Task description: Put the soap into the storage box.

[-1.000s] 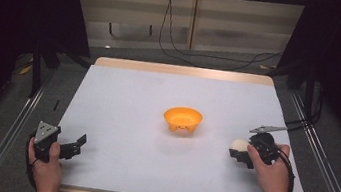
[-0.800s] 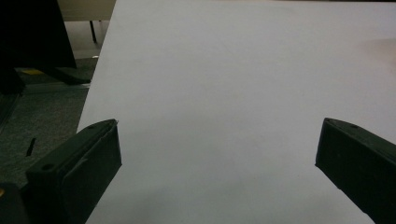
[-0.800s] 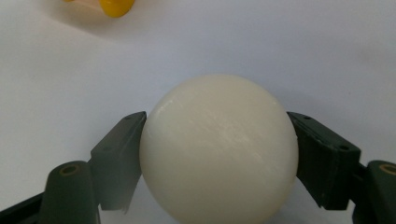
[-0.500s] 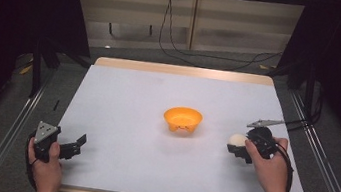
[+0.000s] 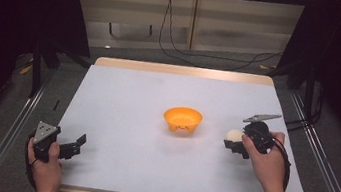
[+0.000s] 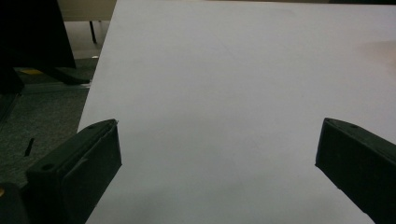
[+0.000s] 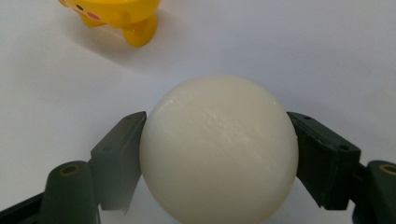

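My right gripper [image 5: 234, 140] is shut on a cream-white ball [image 5: 233, 134], held right of the orange bowl [image 5: 183, 119] at the table's middle. In the right gripper view the white ball [image 7: 218, 149] sits between both black jaws, which press its sides, and the yellow-orange bowl [image 7: 114, 13] with a small printed face lies ahead at the upper left. My left gripper [image 5: 76, 144] rests at the front left corner of the table, open, with its jaws wide apart. In the left gripper view my left gripper [image 6: 219, 154] has only bare white table between its jaws.
The white tabletop [image 5: 132, 101] has a wooden rim at the far edge. Metal rails [image 5: 12, 129] run along both sides. Cables [image 5: 204, 55] lie on the floor behind the table. Dark curtains stand at left and right.
My right gripper has carried the white ball a little forward and left, toward the orange bowl. The left gripper has stayed put.
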`<action>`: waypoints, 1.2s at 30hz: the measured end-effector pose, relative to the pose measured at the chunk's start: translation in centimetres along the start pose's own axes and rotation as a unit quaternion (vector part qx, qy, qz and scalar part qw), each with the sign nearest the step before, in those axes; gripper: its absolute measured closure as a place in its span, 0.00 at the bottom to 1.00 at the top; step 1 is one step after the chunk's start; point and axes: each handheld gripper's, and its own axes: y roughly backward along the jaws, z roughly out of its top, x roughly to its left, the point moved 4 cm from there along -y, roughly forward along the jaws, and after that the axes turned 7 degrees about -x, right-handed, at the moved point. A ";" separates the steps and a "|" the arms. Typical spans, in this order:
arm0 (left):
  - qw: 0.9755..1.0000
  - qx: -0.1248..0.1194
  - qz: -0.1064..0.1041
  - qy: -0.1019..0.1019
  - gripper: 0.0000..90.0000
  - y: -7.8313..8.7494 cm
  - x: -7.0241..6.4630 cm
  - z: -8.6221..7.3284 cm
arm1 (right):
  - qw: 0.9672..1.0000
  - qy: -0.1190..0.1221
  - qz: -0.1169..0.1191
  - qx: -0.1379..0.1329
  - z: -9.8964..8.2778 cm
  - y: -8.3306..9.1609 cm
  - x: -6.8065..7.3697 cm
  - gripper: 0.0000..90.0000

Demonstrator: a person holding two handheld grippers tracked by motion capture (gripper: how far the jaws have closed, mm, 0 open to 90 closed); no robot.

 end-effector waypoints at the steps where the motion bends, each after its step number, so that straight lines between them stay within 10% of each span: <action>1: 1.000 -0.001 0.002 0.000 0.00 0.0 0.0 0.0 | 1.000 0.001 0.002 -0.002 0.2 -0.1 0.1 0.27; 36: 1.000 -0.001 -0.001 0.002 0.00 0.0 0.0 0.0 | 0.999 0.029 0.034 -0.006 4.9 -2.3 2.9 0.27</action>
